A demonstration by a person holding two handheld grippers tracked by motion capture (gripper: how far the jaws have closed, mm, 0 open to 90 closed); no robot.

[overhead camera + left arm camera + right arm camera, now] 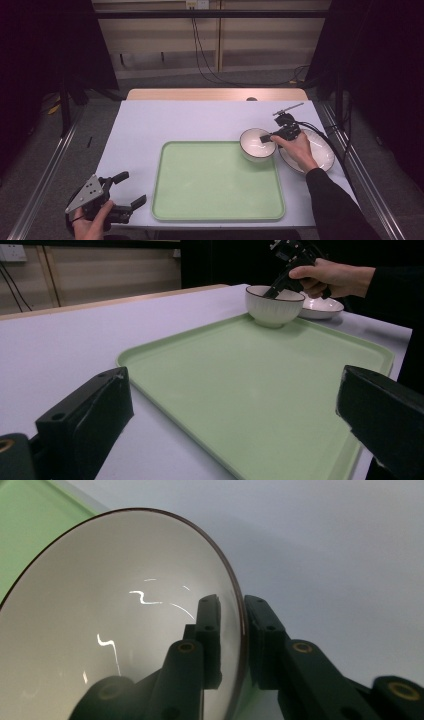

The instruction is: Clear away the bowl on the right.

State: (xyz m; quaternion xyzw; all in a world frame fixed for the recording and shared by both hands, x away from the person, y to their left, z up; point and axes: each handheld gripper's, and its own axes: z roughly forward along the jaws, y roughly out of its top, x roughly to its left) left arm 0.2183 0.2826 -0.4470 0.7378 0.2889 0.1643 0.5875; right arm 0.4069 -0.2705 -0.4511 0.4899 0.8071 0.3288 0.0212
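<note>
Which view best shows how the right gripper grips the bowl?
The right gripper view: the right gripper pinches the bowl rim, one jaw inside, one outside. The high view shows the grip small at the bowl's right rim; the left gripper view shows it from afar, partly hidden.

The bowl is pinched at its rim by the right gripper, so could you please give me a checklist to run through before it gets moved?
1. Grip on the bowl: the right gripper has one jaw inside the rim and one outside, closed on the wall. Ok.
2. Bowl empty: the inside shows nothing but reflections. Ok.
3. Bowl's seat: it sits at the green tray's far right corner; whether it rests flat or on the tray's rim, cannot tell.
4. Tray floor free for a set-down: bare. Ok.
5. Plate close beside the bowl: a knock risk. Not ok.
6. Left gripper out of the way: open at the table's near left corner. Ok.
</note>
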